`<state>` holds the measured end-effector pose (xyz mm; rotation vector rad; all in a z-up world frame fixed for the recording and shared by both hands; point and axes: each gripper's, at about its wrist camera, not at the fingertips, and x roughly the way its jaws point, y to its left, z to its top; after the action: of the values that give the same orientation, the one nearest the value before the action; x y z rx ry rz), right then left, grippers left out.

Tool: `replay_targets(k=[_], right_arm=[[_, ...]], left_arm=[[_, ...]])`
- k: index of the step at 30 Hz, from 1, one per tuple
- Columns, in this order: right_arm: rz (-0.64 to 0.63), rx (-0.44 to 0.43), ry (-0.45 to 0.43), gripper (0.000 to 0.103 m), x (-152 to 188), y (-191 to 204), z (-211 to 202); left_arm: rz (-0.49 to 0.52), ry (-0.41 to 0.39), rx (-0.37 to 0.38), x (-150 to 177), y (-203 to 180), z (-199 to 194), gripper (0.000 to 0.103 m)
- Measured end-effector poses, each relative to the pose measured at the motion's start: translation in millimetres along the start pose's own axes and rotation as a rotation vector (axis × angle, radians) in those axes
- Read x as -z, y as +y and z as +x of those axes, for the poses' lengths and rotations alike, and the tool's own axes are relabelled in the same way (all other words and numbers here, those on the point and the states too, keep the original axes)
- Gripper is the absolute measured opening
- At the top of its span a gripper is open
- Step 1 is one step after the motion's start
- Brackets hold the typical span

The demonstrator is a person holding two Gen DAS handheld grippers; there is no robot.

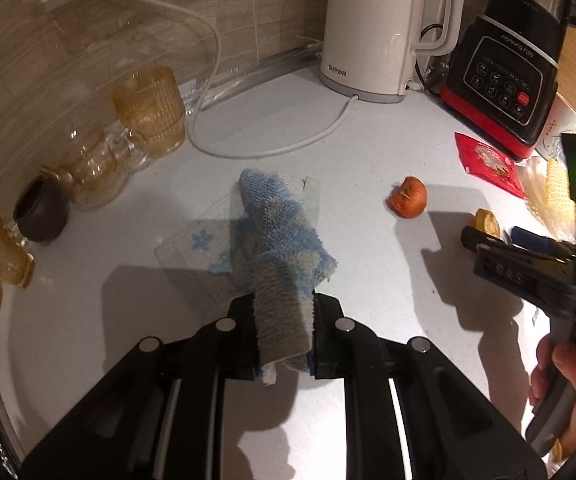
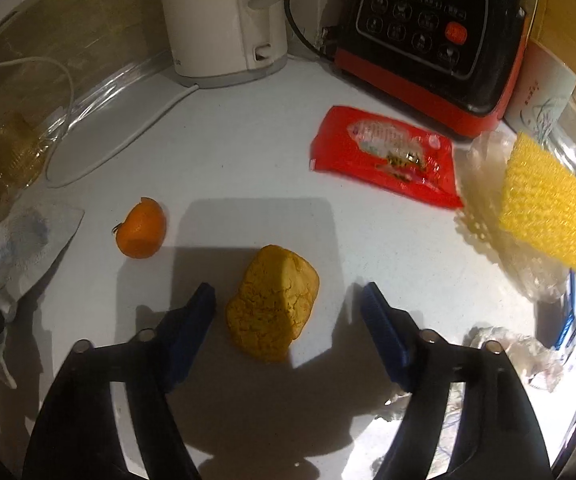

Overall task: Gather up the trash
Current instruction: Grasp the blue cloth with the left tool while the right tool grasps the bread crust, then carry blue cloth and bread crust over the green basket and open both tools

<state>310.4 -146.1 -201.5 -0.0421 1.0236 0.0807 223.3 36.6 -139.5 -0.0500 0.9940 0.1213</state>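
Observation:
My left gripper [image 1: 284,308] is shut on a blue and white terry cloth [image 1: 276,232], one end pinched between the jaws and the rest trailing on the white counter [image 1: 367,240]. In the right wrist view my right gripper [image 2: 288,294] stands open, its blue pads [image 2: 204,308] on either side of a yellow-orange chunk of peel [image 2: 274,304] with a gap on both sides. A small orange fruit piece [image 2: 142,228] lies to the left of it. Further back lie a red wrapper [image 2: 385,156] and a yellow foam net [image 2: 547,208] on clear plastic.
A white kettle [image 1: 371,28] with its cable [image 1: 272,148] and a black and red blender base [image 1: 503,68] stand at the back wall. Amber and clear glasses [image 1: 150,108] and a dark cup [image 1: 40,212] crowd the left. Crumpled plastic [image 2: 515,352] lies at the right.

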Motion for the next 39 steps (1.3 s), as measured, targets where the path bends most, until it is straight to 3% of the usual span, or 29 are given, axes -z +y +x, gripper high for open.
replay_targets(k=[3,4,7,13,29,39], right_arm=[[-0.007,0.005,-0.001,0.055,-1.8,1.2,1.6],[-0.013,0.007,-0.003,0.044,-2.2,2.1,1.1],[-0.017,0.005,-0.007,0.038,-3.1,2.7,-0.3],[-0.01,-0.03,-0.02,0.012,-4.1,-0.3,-10.0],[0.007,-0.095,-0.025,0.007,0.2,-5.4,-22.7],[-0.039,-0.109,-0.099,0.007,34.3,-9.1,-101.8]], left_arm=[[-0.016,0.006,0.012,4.0,1.9,-4.0,0.015],[-0.02,0.005,0.015,4.8,2.4,-5.0,0.015],[-0.027,0.004,0.016,6.5,2.6,-8.0,0.015],[-0.018,0.006,0.022,13.2,-0.9,-12.9,0.015],[-0.018,0.007,0.033,16.2,-2.0,-19.9,0.015],[0.037,-0.019,0.113,27.4,-16.1,-64.8,0.015]])
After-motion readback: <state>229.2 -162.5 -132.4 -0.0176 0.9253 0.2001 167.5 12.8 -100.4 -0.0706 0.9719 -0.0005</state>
